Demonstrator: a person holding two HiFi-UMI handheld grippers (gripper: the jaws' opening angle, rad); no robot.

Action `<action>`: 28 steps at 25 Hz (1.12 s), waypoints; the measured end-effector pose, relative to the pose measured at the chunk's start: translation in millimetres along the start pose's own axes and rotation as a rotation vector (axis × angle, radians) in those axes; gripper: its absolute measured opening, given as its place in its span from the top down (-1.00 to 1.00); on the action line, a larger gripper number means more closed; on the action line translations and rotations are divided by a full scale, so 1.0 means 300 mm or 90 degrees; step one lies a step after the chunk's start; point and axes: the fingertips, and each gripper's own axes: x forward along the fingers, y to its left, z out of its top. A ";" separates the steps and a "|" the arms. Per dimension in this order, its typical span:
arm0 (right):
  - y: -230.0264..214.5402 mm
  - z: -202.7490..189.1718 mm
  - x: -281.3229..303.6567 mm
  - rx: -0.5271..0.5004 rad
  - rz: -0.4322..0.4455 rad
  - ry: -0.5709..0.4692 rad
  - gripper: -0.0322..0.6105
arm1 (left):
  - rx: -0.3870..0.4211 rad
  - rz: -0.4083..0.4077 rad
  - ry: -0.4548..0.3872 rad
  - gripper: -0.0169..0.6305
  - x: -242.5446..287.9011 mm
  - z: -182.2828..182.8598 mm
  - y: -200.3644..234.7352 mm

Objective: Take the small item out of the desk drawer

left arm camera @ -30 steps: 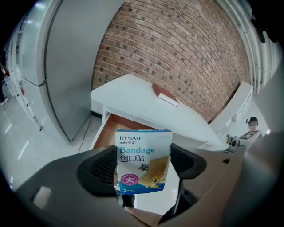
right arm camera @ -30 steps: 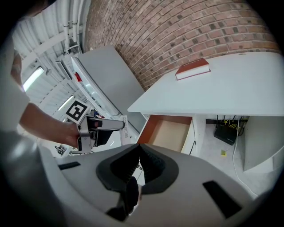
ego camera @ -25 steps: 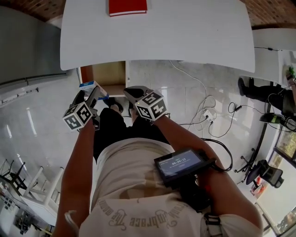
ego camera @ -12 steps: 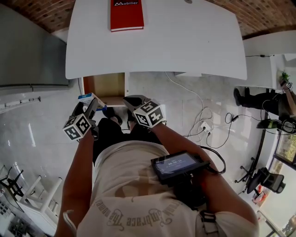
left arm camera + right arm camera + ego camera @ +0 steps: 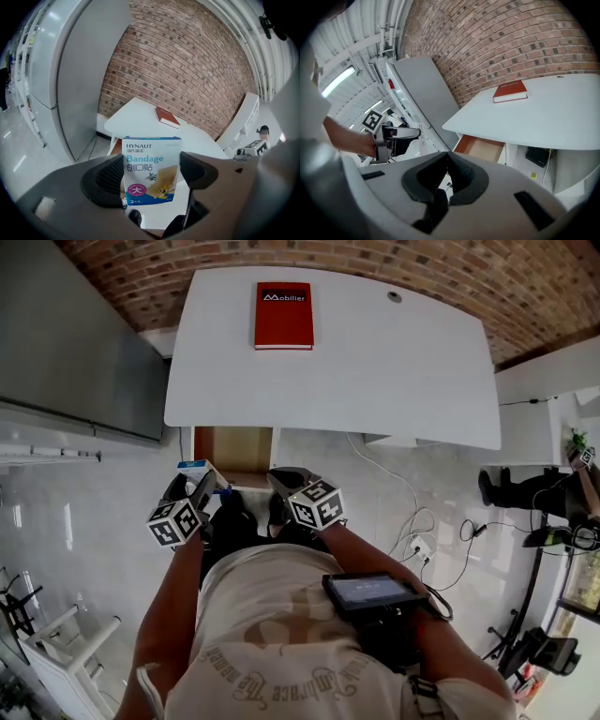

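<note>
Left tongs clamp bandage box; desk hides back of drawer.

Brightly and evenly lit in all three views, without hard shadows. Nearly blown out on the white desk top in the head view, with little surface texture left. Streaked with pale reflections across the glossy floor at the left of that view. Lit from a ceiling strip light glowing at the upper left of the right gripper view. Strongly bent by wide-angle lenses: brick courses curved, black corners around both circular gripper views. Crisp on the bandage box print; soft and dark along the bottom foreground there.
</note>
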 end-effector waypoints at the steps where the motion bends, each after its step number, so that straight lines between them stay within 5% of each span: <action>1: -0.002 0.005 -0.007 -0.002 -0.001 -0.002 0.88 | 0.003 -0.004 -0.002 -0.21 0.000 0.003 -0.012; 15: 0.086 0.189 -0.034 -0.049 0.029 -0.057 0.89 | 0.069 -0.043 -0.037 -0.22 -0.082 0.097 -0.114; 28: 0.229 0.383 -0.082 -0.172 0.089 -0.107 0.89 | 0.102 -0.053 -0.098 -0.22 -0.216 0.223 -0.148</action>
